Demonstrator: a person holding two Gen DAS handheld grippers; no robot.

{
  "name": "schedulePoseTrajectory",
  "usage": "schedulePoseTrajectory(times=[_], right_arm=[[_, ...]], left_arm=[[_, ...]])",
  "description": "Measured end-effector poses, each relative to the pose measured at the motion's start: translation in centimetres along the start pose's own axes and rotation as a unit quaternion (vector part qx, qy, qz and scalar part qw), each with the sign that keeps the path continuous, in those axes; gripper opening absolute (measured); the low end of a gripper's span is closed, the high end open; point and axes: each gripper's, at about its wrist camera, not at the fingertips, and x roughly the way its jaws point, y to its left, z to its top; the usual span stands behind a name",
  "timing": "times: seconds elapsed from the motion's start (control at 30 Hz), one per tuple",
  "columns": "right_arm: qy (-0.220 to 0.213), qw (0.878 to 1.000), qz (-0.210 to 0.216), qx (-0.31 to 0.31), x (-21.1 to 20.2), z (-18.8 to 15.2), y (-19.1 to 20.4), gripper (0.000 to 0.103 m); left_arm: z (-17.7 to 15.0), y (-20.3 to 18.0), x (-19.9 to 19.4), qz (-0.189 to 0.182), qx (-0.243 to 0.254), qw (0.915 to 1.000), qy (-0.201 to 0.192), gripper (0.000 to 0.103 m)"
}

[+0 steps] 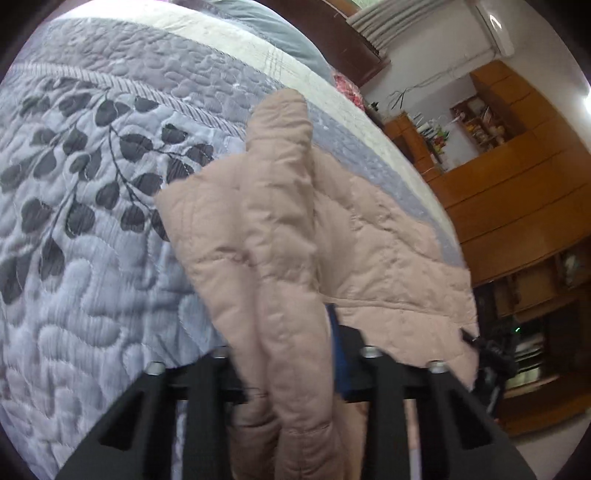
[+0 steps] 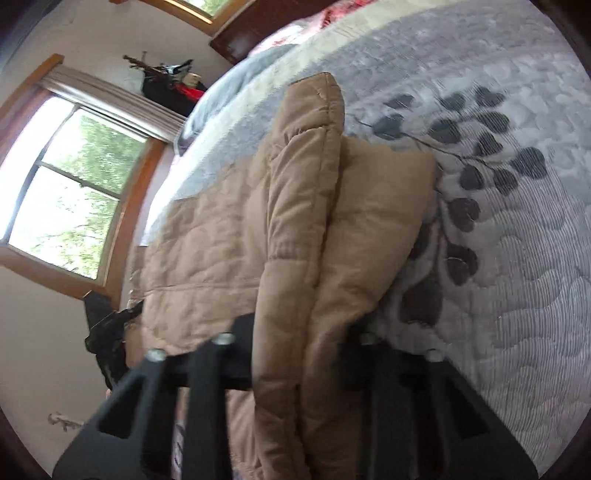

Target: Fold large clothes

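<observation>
A large quilted tan-pink jacket lies on a bed covered with a grey leaf-patterned quilt. My left gripper is shut on a thick fold of the jacket, which runs between the black jaws toward the camera. In the right wrist view the same jacket lies on the quilt. My right gripper is shut on another bunched fold of it. The fingertips of both grippers are hidden by the fabric.
Wooden cabinets and shelves stand beyond the bed's right edge. A window and wall are to the left in the right wrist view. Pillows and a dark headboard are at the far end of the bed.
</observation>
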Motion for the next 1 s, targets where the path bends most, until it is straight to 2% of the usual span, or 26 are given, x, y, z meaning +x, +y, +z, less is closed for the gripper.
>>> schedulePoseTrajectory(times=[0.1, 0.17, 0.3, 0.53, 0.67, 0.77, 0.9, 0.97, 1.0], right_arm=[[-0.018, 1.000, 0.010, -0.018, -1.7, -0.3, 1.3, 0.015], [-0.026, 0.999, 0.021, -0.029, -3.2, -0.8, 2.5, 0.014], [-0.034, 0.997, 0.032, -0.060, -6.0, -2.2, 5.3, 0.014], [-0.035, 0.992, 0.052, -0.105, -11.5, -7.8, 9.0, 0.014], [-0.027, 0.991, 0.064, -0.118, -13.3, -11.7, 10.0, 0.015], [-0.014, 0.990, 0.064, -0.126, -13.5, -14.1, 9.9, 0.015], [0.015, 0.992, 0.044, -0.119, -11.3, -16.8, 8.5, 0.016], [0.031, 0.994, 0.031, -0.104, -9.8, -17.7, 7.1, 0.017], [0.037, 0.994, 0.026, -0.096, -9.1, -18.0, 6.4, 0.017]], left_arm=[[-0.7, -0.9, -1.3, 0.013, 0.003, 0.9997, -0.019, 0.016], [-1.2, -1.9, -2.4, 0.023, 0.016, 0.9991, -0.032, 0.015], [-2.9, -3.9, -6.0, 0.009, 0.028, 0.9982, -0.052, 0.014], [-8.3, -6.2, -14.8, -0.007, 0.062, 0.9934, -0.096, 0.014], [-12.0, -6.5, -18.2, 0.003, 0.079, 0.9911, -0.107, 0.015], [-14.5, -5.6, -18.5, 0.016, 0.084, 0.9913, -0.100, 0.015], [-17.5, -2.4, -15.9, 0.047, 0.071, 0.9934, -0.076, 0.016], [-18.4, -0.8, -14.0, 0.080, 0.071, 0.9921, -0.065, 0.018], [-18.8, 0.3, -12.6, 0.098, 0.065, 0.9914, -0.056, 0.022]])
